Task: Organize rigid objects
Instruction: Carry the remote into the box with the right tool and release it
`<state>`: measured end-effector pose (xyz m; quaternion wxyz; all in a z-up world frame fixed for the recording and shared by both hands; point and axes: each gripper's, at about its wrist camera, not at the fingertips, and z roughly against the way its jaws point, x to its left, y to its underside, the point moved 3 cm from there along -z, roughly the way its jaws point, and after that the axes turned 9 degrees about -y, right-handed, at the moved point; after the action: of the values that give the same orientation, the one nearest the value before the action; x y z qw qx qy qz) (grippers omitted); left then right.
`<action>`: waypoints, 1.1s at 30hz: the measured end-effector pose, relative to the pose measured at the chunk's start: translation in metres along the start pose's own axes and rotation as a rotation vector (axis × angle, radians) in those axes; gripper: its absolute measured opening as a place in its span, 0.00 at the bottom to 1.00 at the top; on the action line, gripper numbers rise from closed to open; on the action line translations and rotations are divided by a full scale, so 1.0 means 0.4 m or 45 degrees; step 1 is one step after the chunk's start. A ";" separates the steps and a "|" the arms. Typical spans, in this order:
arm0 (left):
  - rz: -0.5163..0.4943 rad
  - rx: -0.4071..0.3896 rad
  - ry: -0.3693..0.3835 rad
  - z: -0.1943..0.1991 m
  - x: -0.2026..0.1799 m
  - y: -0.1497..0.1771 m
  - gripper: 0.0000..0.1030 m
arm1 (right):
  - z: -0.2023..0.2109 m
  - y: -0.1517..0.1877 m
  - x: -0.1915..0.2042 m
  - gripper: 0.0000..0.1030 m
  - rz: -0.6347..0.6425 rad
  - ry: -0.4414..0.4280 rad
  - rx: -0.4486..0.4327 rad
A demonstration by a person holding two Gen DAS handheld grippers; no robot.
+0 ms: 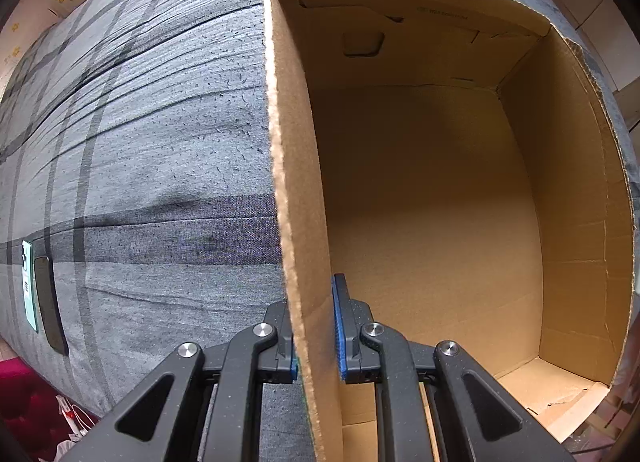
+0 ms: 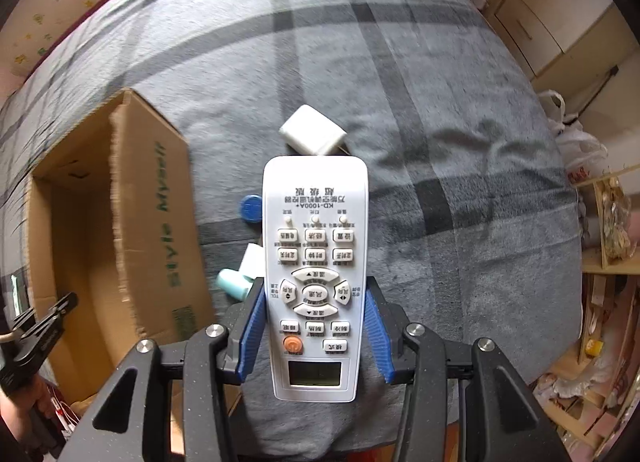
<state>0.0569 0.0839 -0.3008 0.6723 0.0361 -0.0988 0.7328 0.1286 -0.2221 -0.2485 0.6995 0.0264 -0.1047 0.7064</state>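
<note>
My left gripper is shut on the left wall of an open cardboard box, one blue pad inside and one outside. Nothing lies on the bare floor of the box. My right gripper is shut on a white air-conditioner remote, holding it by its long sides above the bed. Below it lie a white block, a blue cap, a small white box and a mint bottle. The same box stands to their left.
A grey plaid bedcover carries everything. A dark phone and a mint-coloured one lie near the bed's left edge. Shelves and bags crowd the right side, and cabinets stand behind.
</note>
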 end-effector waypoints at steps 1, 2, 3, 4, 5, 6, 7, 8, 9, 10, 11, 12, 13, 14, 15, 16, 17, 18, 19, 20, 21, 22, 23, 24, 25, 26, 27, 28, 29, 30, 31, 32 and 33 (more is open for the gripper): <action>0.003 -0.001 0.002 0.001 0.002 0.000 0.13 | 0.009 -0.001 0.013 0.48 0.011 -0.007 -0.006; 0.005 -0.001 0.003 -0.002 0.002 0.000 0.13 | 0.020 -0.001 0.028 0.48 0.025 -0.014 -0.011; 0.007 0.000 0.004 -0.001 0.004 0.001 0.13 | 0.026 -0.003 0.041 0.48 0.037 -0.021 -0.016; 0.010 0.002 0.005 -0.001 0.005 0.000 0.13 | 0.033 -0.005 0.055 0.48 0.049 -0.028 -0.020; 0.012 0.004 0.007 -0.001 0.007 0.000 0.13 | 0.039 -0.009 0.068 0.48 0.062 -0.036 -0.024; 0.015 0.005 0.009 0.000 0.009 0.000 0.13 | 0.048 -0.010 0.085 0.48 0.077 -0.046 -0.029; 0.017 0.006 0.012 0.000 0.010 0.001 0.13 | 0.056 -0.011 0.099 0.48 0.089 -0.055 -0.032; 0.016 0.006 0.013 0.000 0.012 0.001 0.13 | 0.063 -0.012 0.115 0.48 0.101 -0.065 -0.034; 0.016 0.006 0.014 -0.004 0.015 0.000 0.13 | 0.068 -0.015 0.130 0.48 0.115 -0.077 -0.036; 0.015 0.004 0.015 -0.004 0.017 0.000 0.13 | 0.073 -0.018 0.147 0.48 0.132 -0.087 -0.039; 0.014 0.004 0.013 -0.003 0.014 -0.001 0.13 | 0.078 -0.019 0.163 0.48 0.150 -0.094 -0.040; 0.012 0.004 0.013 -0.002 0.014 -0.001 0.13 | 0.082 -0.020 0.182 0.48 0.169 -0.103 -0.040; 0.011 0.002 0.014 -0.001 0.012 0.000 0.13 | 0.085 -0.021 0.196 0.48 0.183 -0.113 -0.038; 0.014 0.003 0.018 0.000 0.014 -0.001 0.13 | 0.087 -0.022 0.214 0.48 0.200 -0.124 -0.035; 0.017 0.004 0.020 0.000 0.013 -0.001 0.13 | 0.088 -0.024 0.232 0.48 0.219 -0.132 -0.032; 0.020 0.004 0.022 0.001 0.015 -0.002 0.13 | 0.087 -0.023 0.247 0.48 0.237 -0.140 -0.028; 0.021 0.004 0.023 0.001 0.015 -0.003 0.13 | 0.086 -0.022 0.262 0.48 0.255 -0.149 -0.024; 0.023 0.004 0.023 0.002 0.016 -0.003 0.13 | 0.083 -0.022 0.277 0.48 0.273 -0.155 -0.019; 0.022 0.004 0.021 0.002 0.016 -0.002 0.13 | 0.079 -0.020 0.293 0.48 0.292 -0.162 -0.014; 0.022 0.003 0.020 0.003 0.016 -0.002 0.13 | 0.076 -0.018 0.308 0.48 0.311 -0.168 -0.008; 0.022 0.002 0.019 0.002 0.015 -0.001 0.13 | 0.073 -0.016 0.323 0.48 0.330 -0.174 -0.002; 0.021 0.005 0.021 0.002 0.015 -0.001 0.13 | 0.068 -0.014 0.340 0.48 0.349 -0.181 0.007; 0.019 0.005 0.021 0.000 0.014 -0.001 0.13 | 0.062 -0.012 0.353 0.48 0.364 -0.185 0.014; 0.017 0.003 0.023 0.000 0.014 0.000 0.13 | 0.057 -0.010 0.366 0.48 0.376 -0.189 0.022; 0.016 0.002 0.025 0.000 0.015 0.000 0.13 | 0.048 -0.009 0.378 0.48 0.386 -0.197 0.033; 0.019 0.003 0.026 0.000 0.016 0.001 0.14 | 0.041 -0.008 0.386 0.48 0.390 -0.203 0.043; 0.022 0.002 0.026 0.001 0.015 0.002 0.14 | 0.034 -0.007 0.394 0.48 0.394 -0.210 0.052; 0.024 0.000 0.027 0.002 0.016 0.003 0.14 | 0.026 -0.005 0.402 0.48 0.401 -0.215 0.061; 0.025 0.000 0.027 0.002 0.016 0.003 0.14 | 0.017 -0.004 0.412 0.48 0.412 -0.215 0.070; 0.026 0.000 0.027 0.003 0.016 0.004 0.14 | 0.011 -0.003 0.419 0.48 0.418 -0.216 0.076; 0.027 0.000 0.029 0.003 0.017 0.004 0.14 | 0.003 -0.001 0.427 0.48 0.424 -0.221 0.085; 0.027 0.000 0.032 0.003 0.018 0.004 0.14 | -0.005 -0.001 0.433 0.48 0.428 -0.226 0.094; 0.025 0.001 0.034 0.002 0.019 0.005 0.14 | -0.013 0.000 0.441 0.48 0.433 -0.228 0.103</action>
<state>0.0542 0.0911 -0.2986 0.6662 0.0254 -0.0899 0.7399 0.1258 -0.0479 -0.2213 0.5563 0.0991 -0.1410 0.8129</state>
